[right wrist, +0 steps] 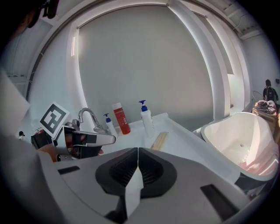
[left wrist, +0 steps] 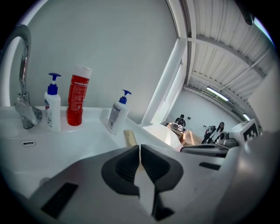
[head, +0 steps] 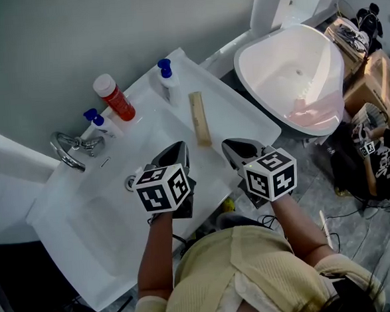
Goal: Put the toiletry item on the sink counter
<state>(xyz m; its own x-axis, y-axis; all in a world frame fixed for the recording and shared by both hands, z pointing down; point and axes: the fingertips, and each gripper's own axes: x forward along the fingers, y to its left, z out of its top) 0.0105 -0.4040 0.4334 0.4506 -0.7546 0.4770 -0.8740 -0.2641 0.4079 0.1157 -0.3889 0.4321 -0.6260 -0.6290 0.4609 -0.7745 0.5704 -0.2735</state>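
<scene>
On the white sink counter (head: 246, 118) stand a red bottle (head: 114, 97) and two white pump bottles with blue tops, one beside the tap (head: 103, 123) and one further right (head: 168, 80). A flat wooden strip (head: 200, 118) lies on the counter's right part. My left gripper (head: 176, 148) hovers over the basin, shut with nothing in it. My right gripper (head: 233, 147) hangs near the counter's front edge, just short of the strip, also shut and holding nothing. The left gripper view shows the red bottle (left wrist: 78, 98), both pump bottles (left wrist: 53, 107) (left wrist: 117, 114) and the strip (left wrist: 129, 138) ahead of the left gripper (left wrist: 139, 151). The right gripper (right wrist: 138, 153) faces the same row.
A chrome tap (head: 71, 148) rises at the basin's left. A large white bowl-shaped fixture (head: 296, 71) stands right of the counter. Cardboard boxes (head: 376, 79) and a seated person (head: 381, 152) are at the far right. A grey wall backs the counter.
</scene>
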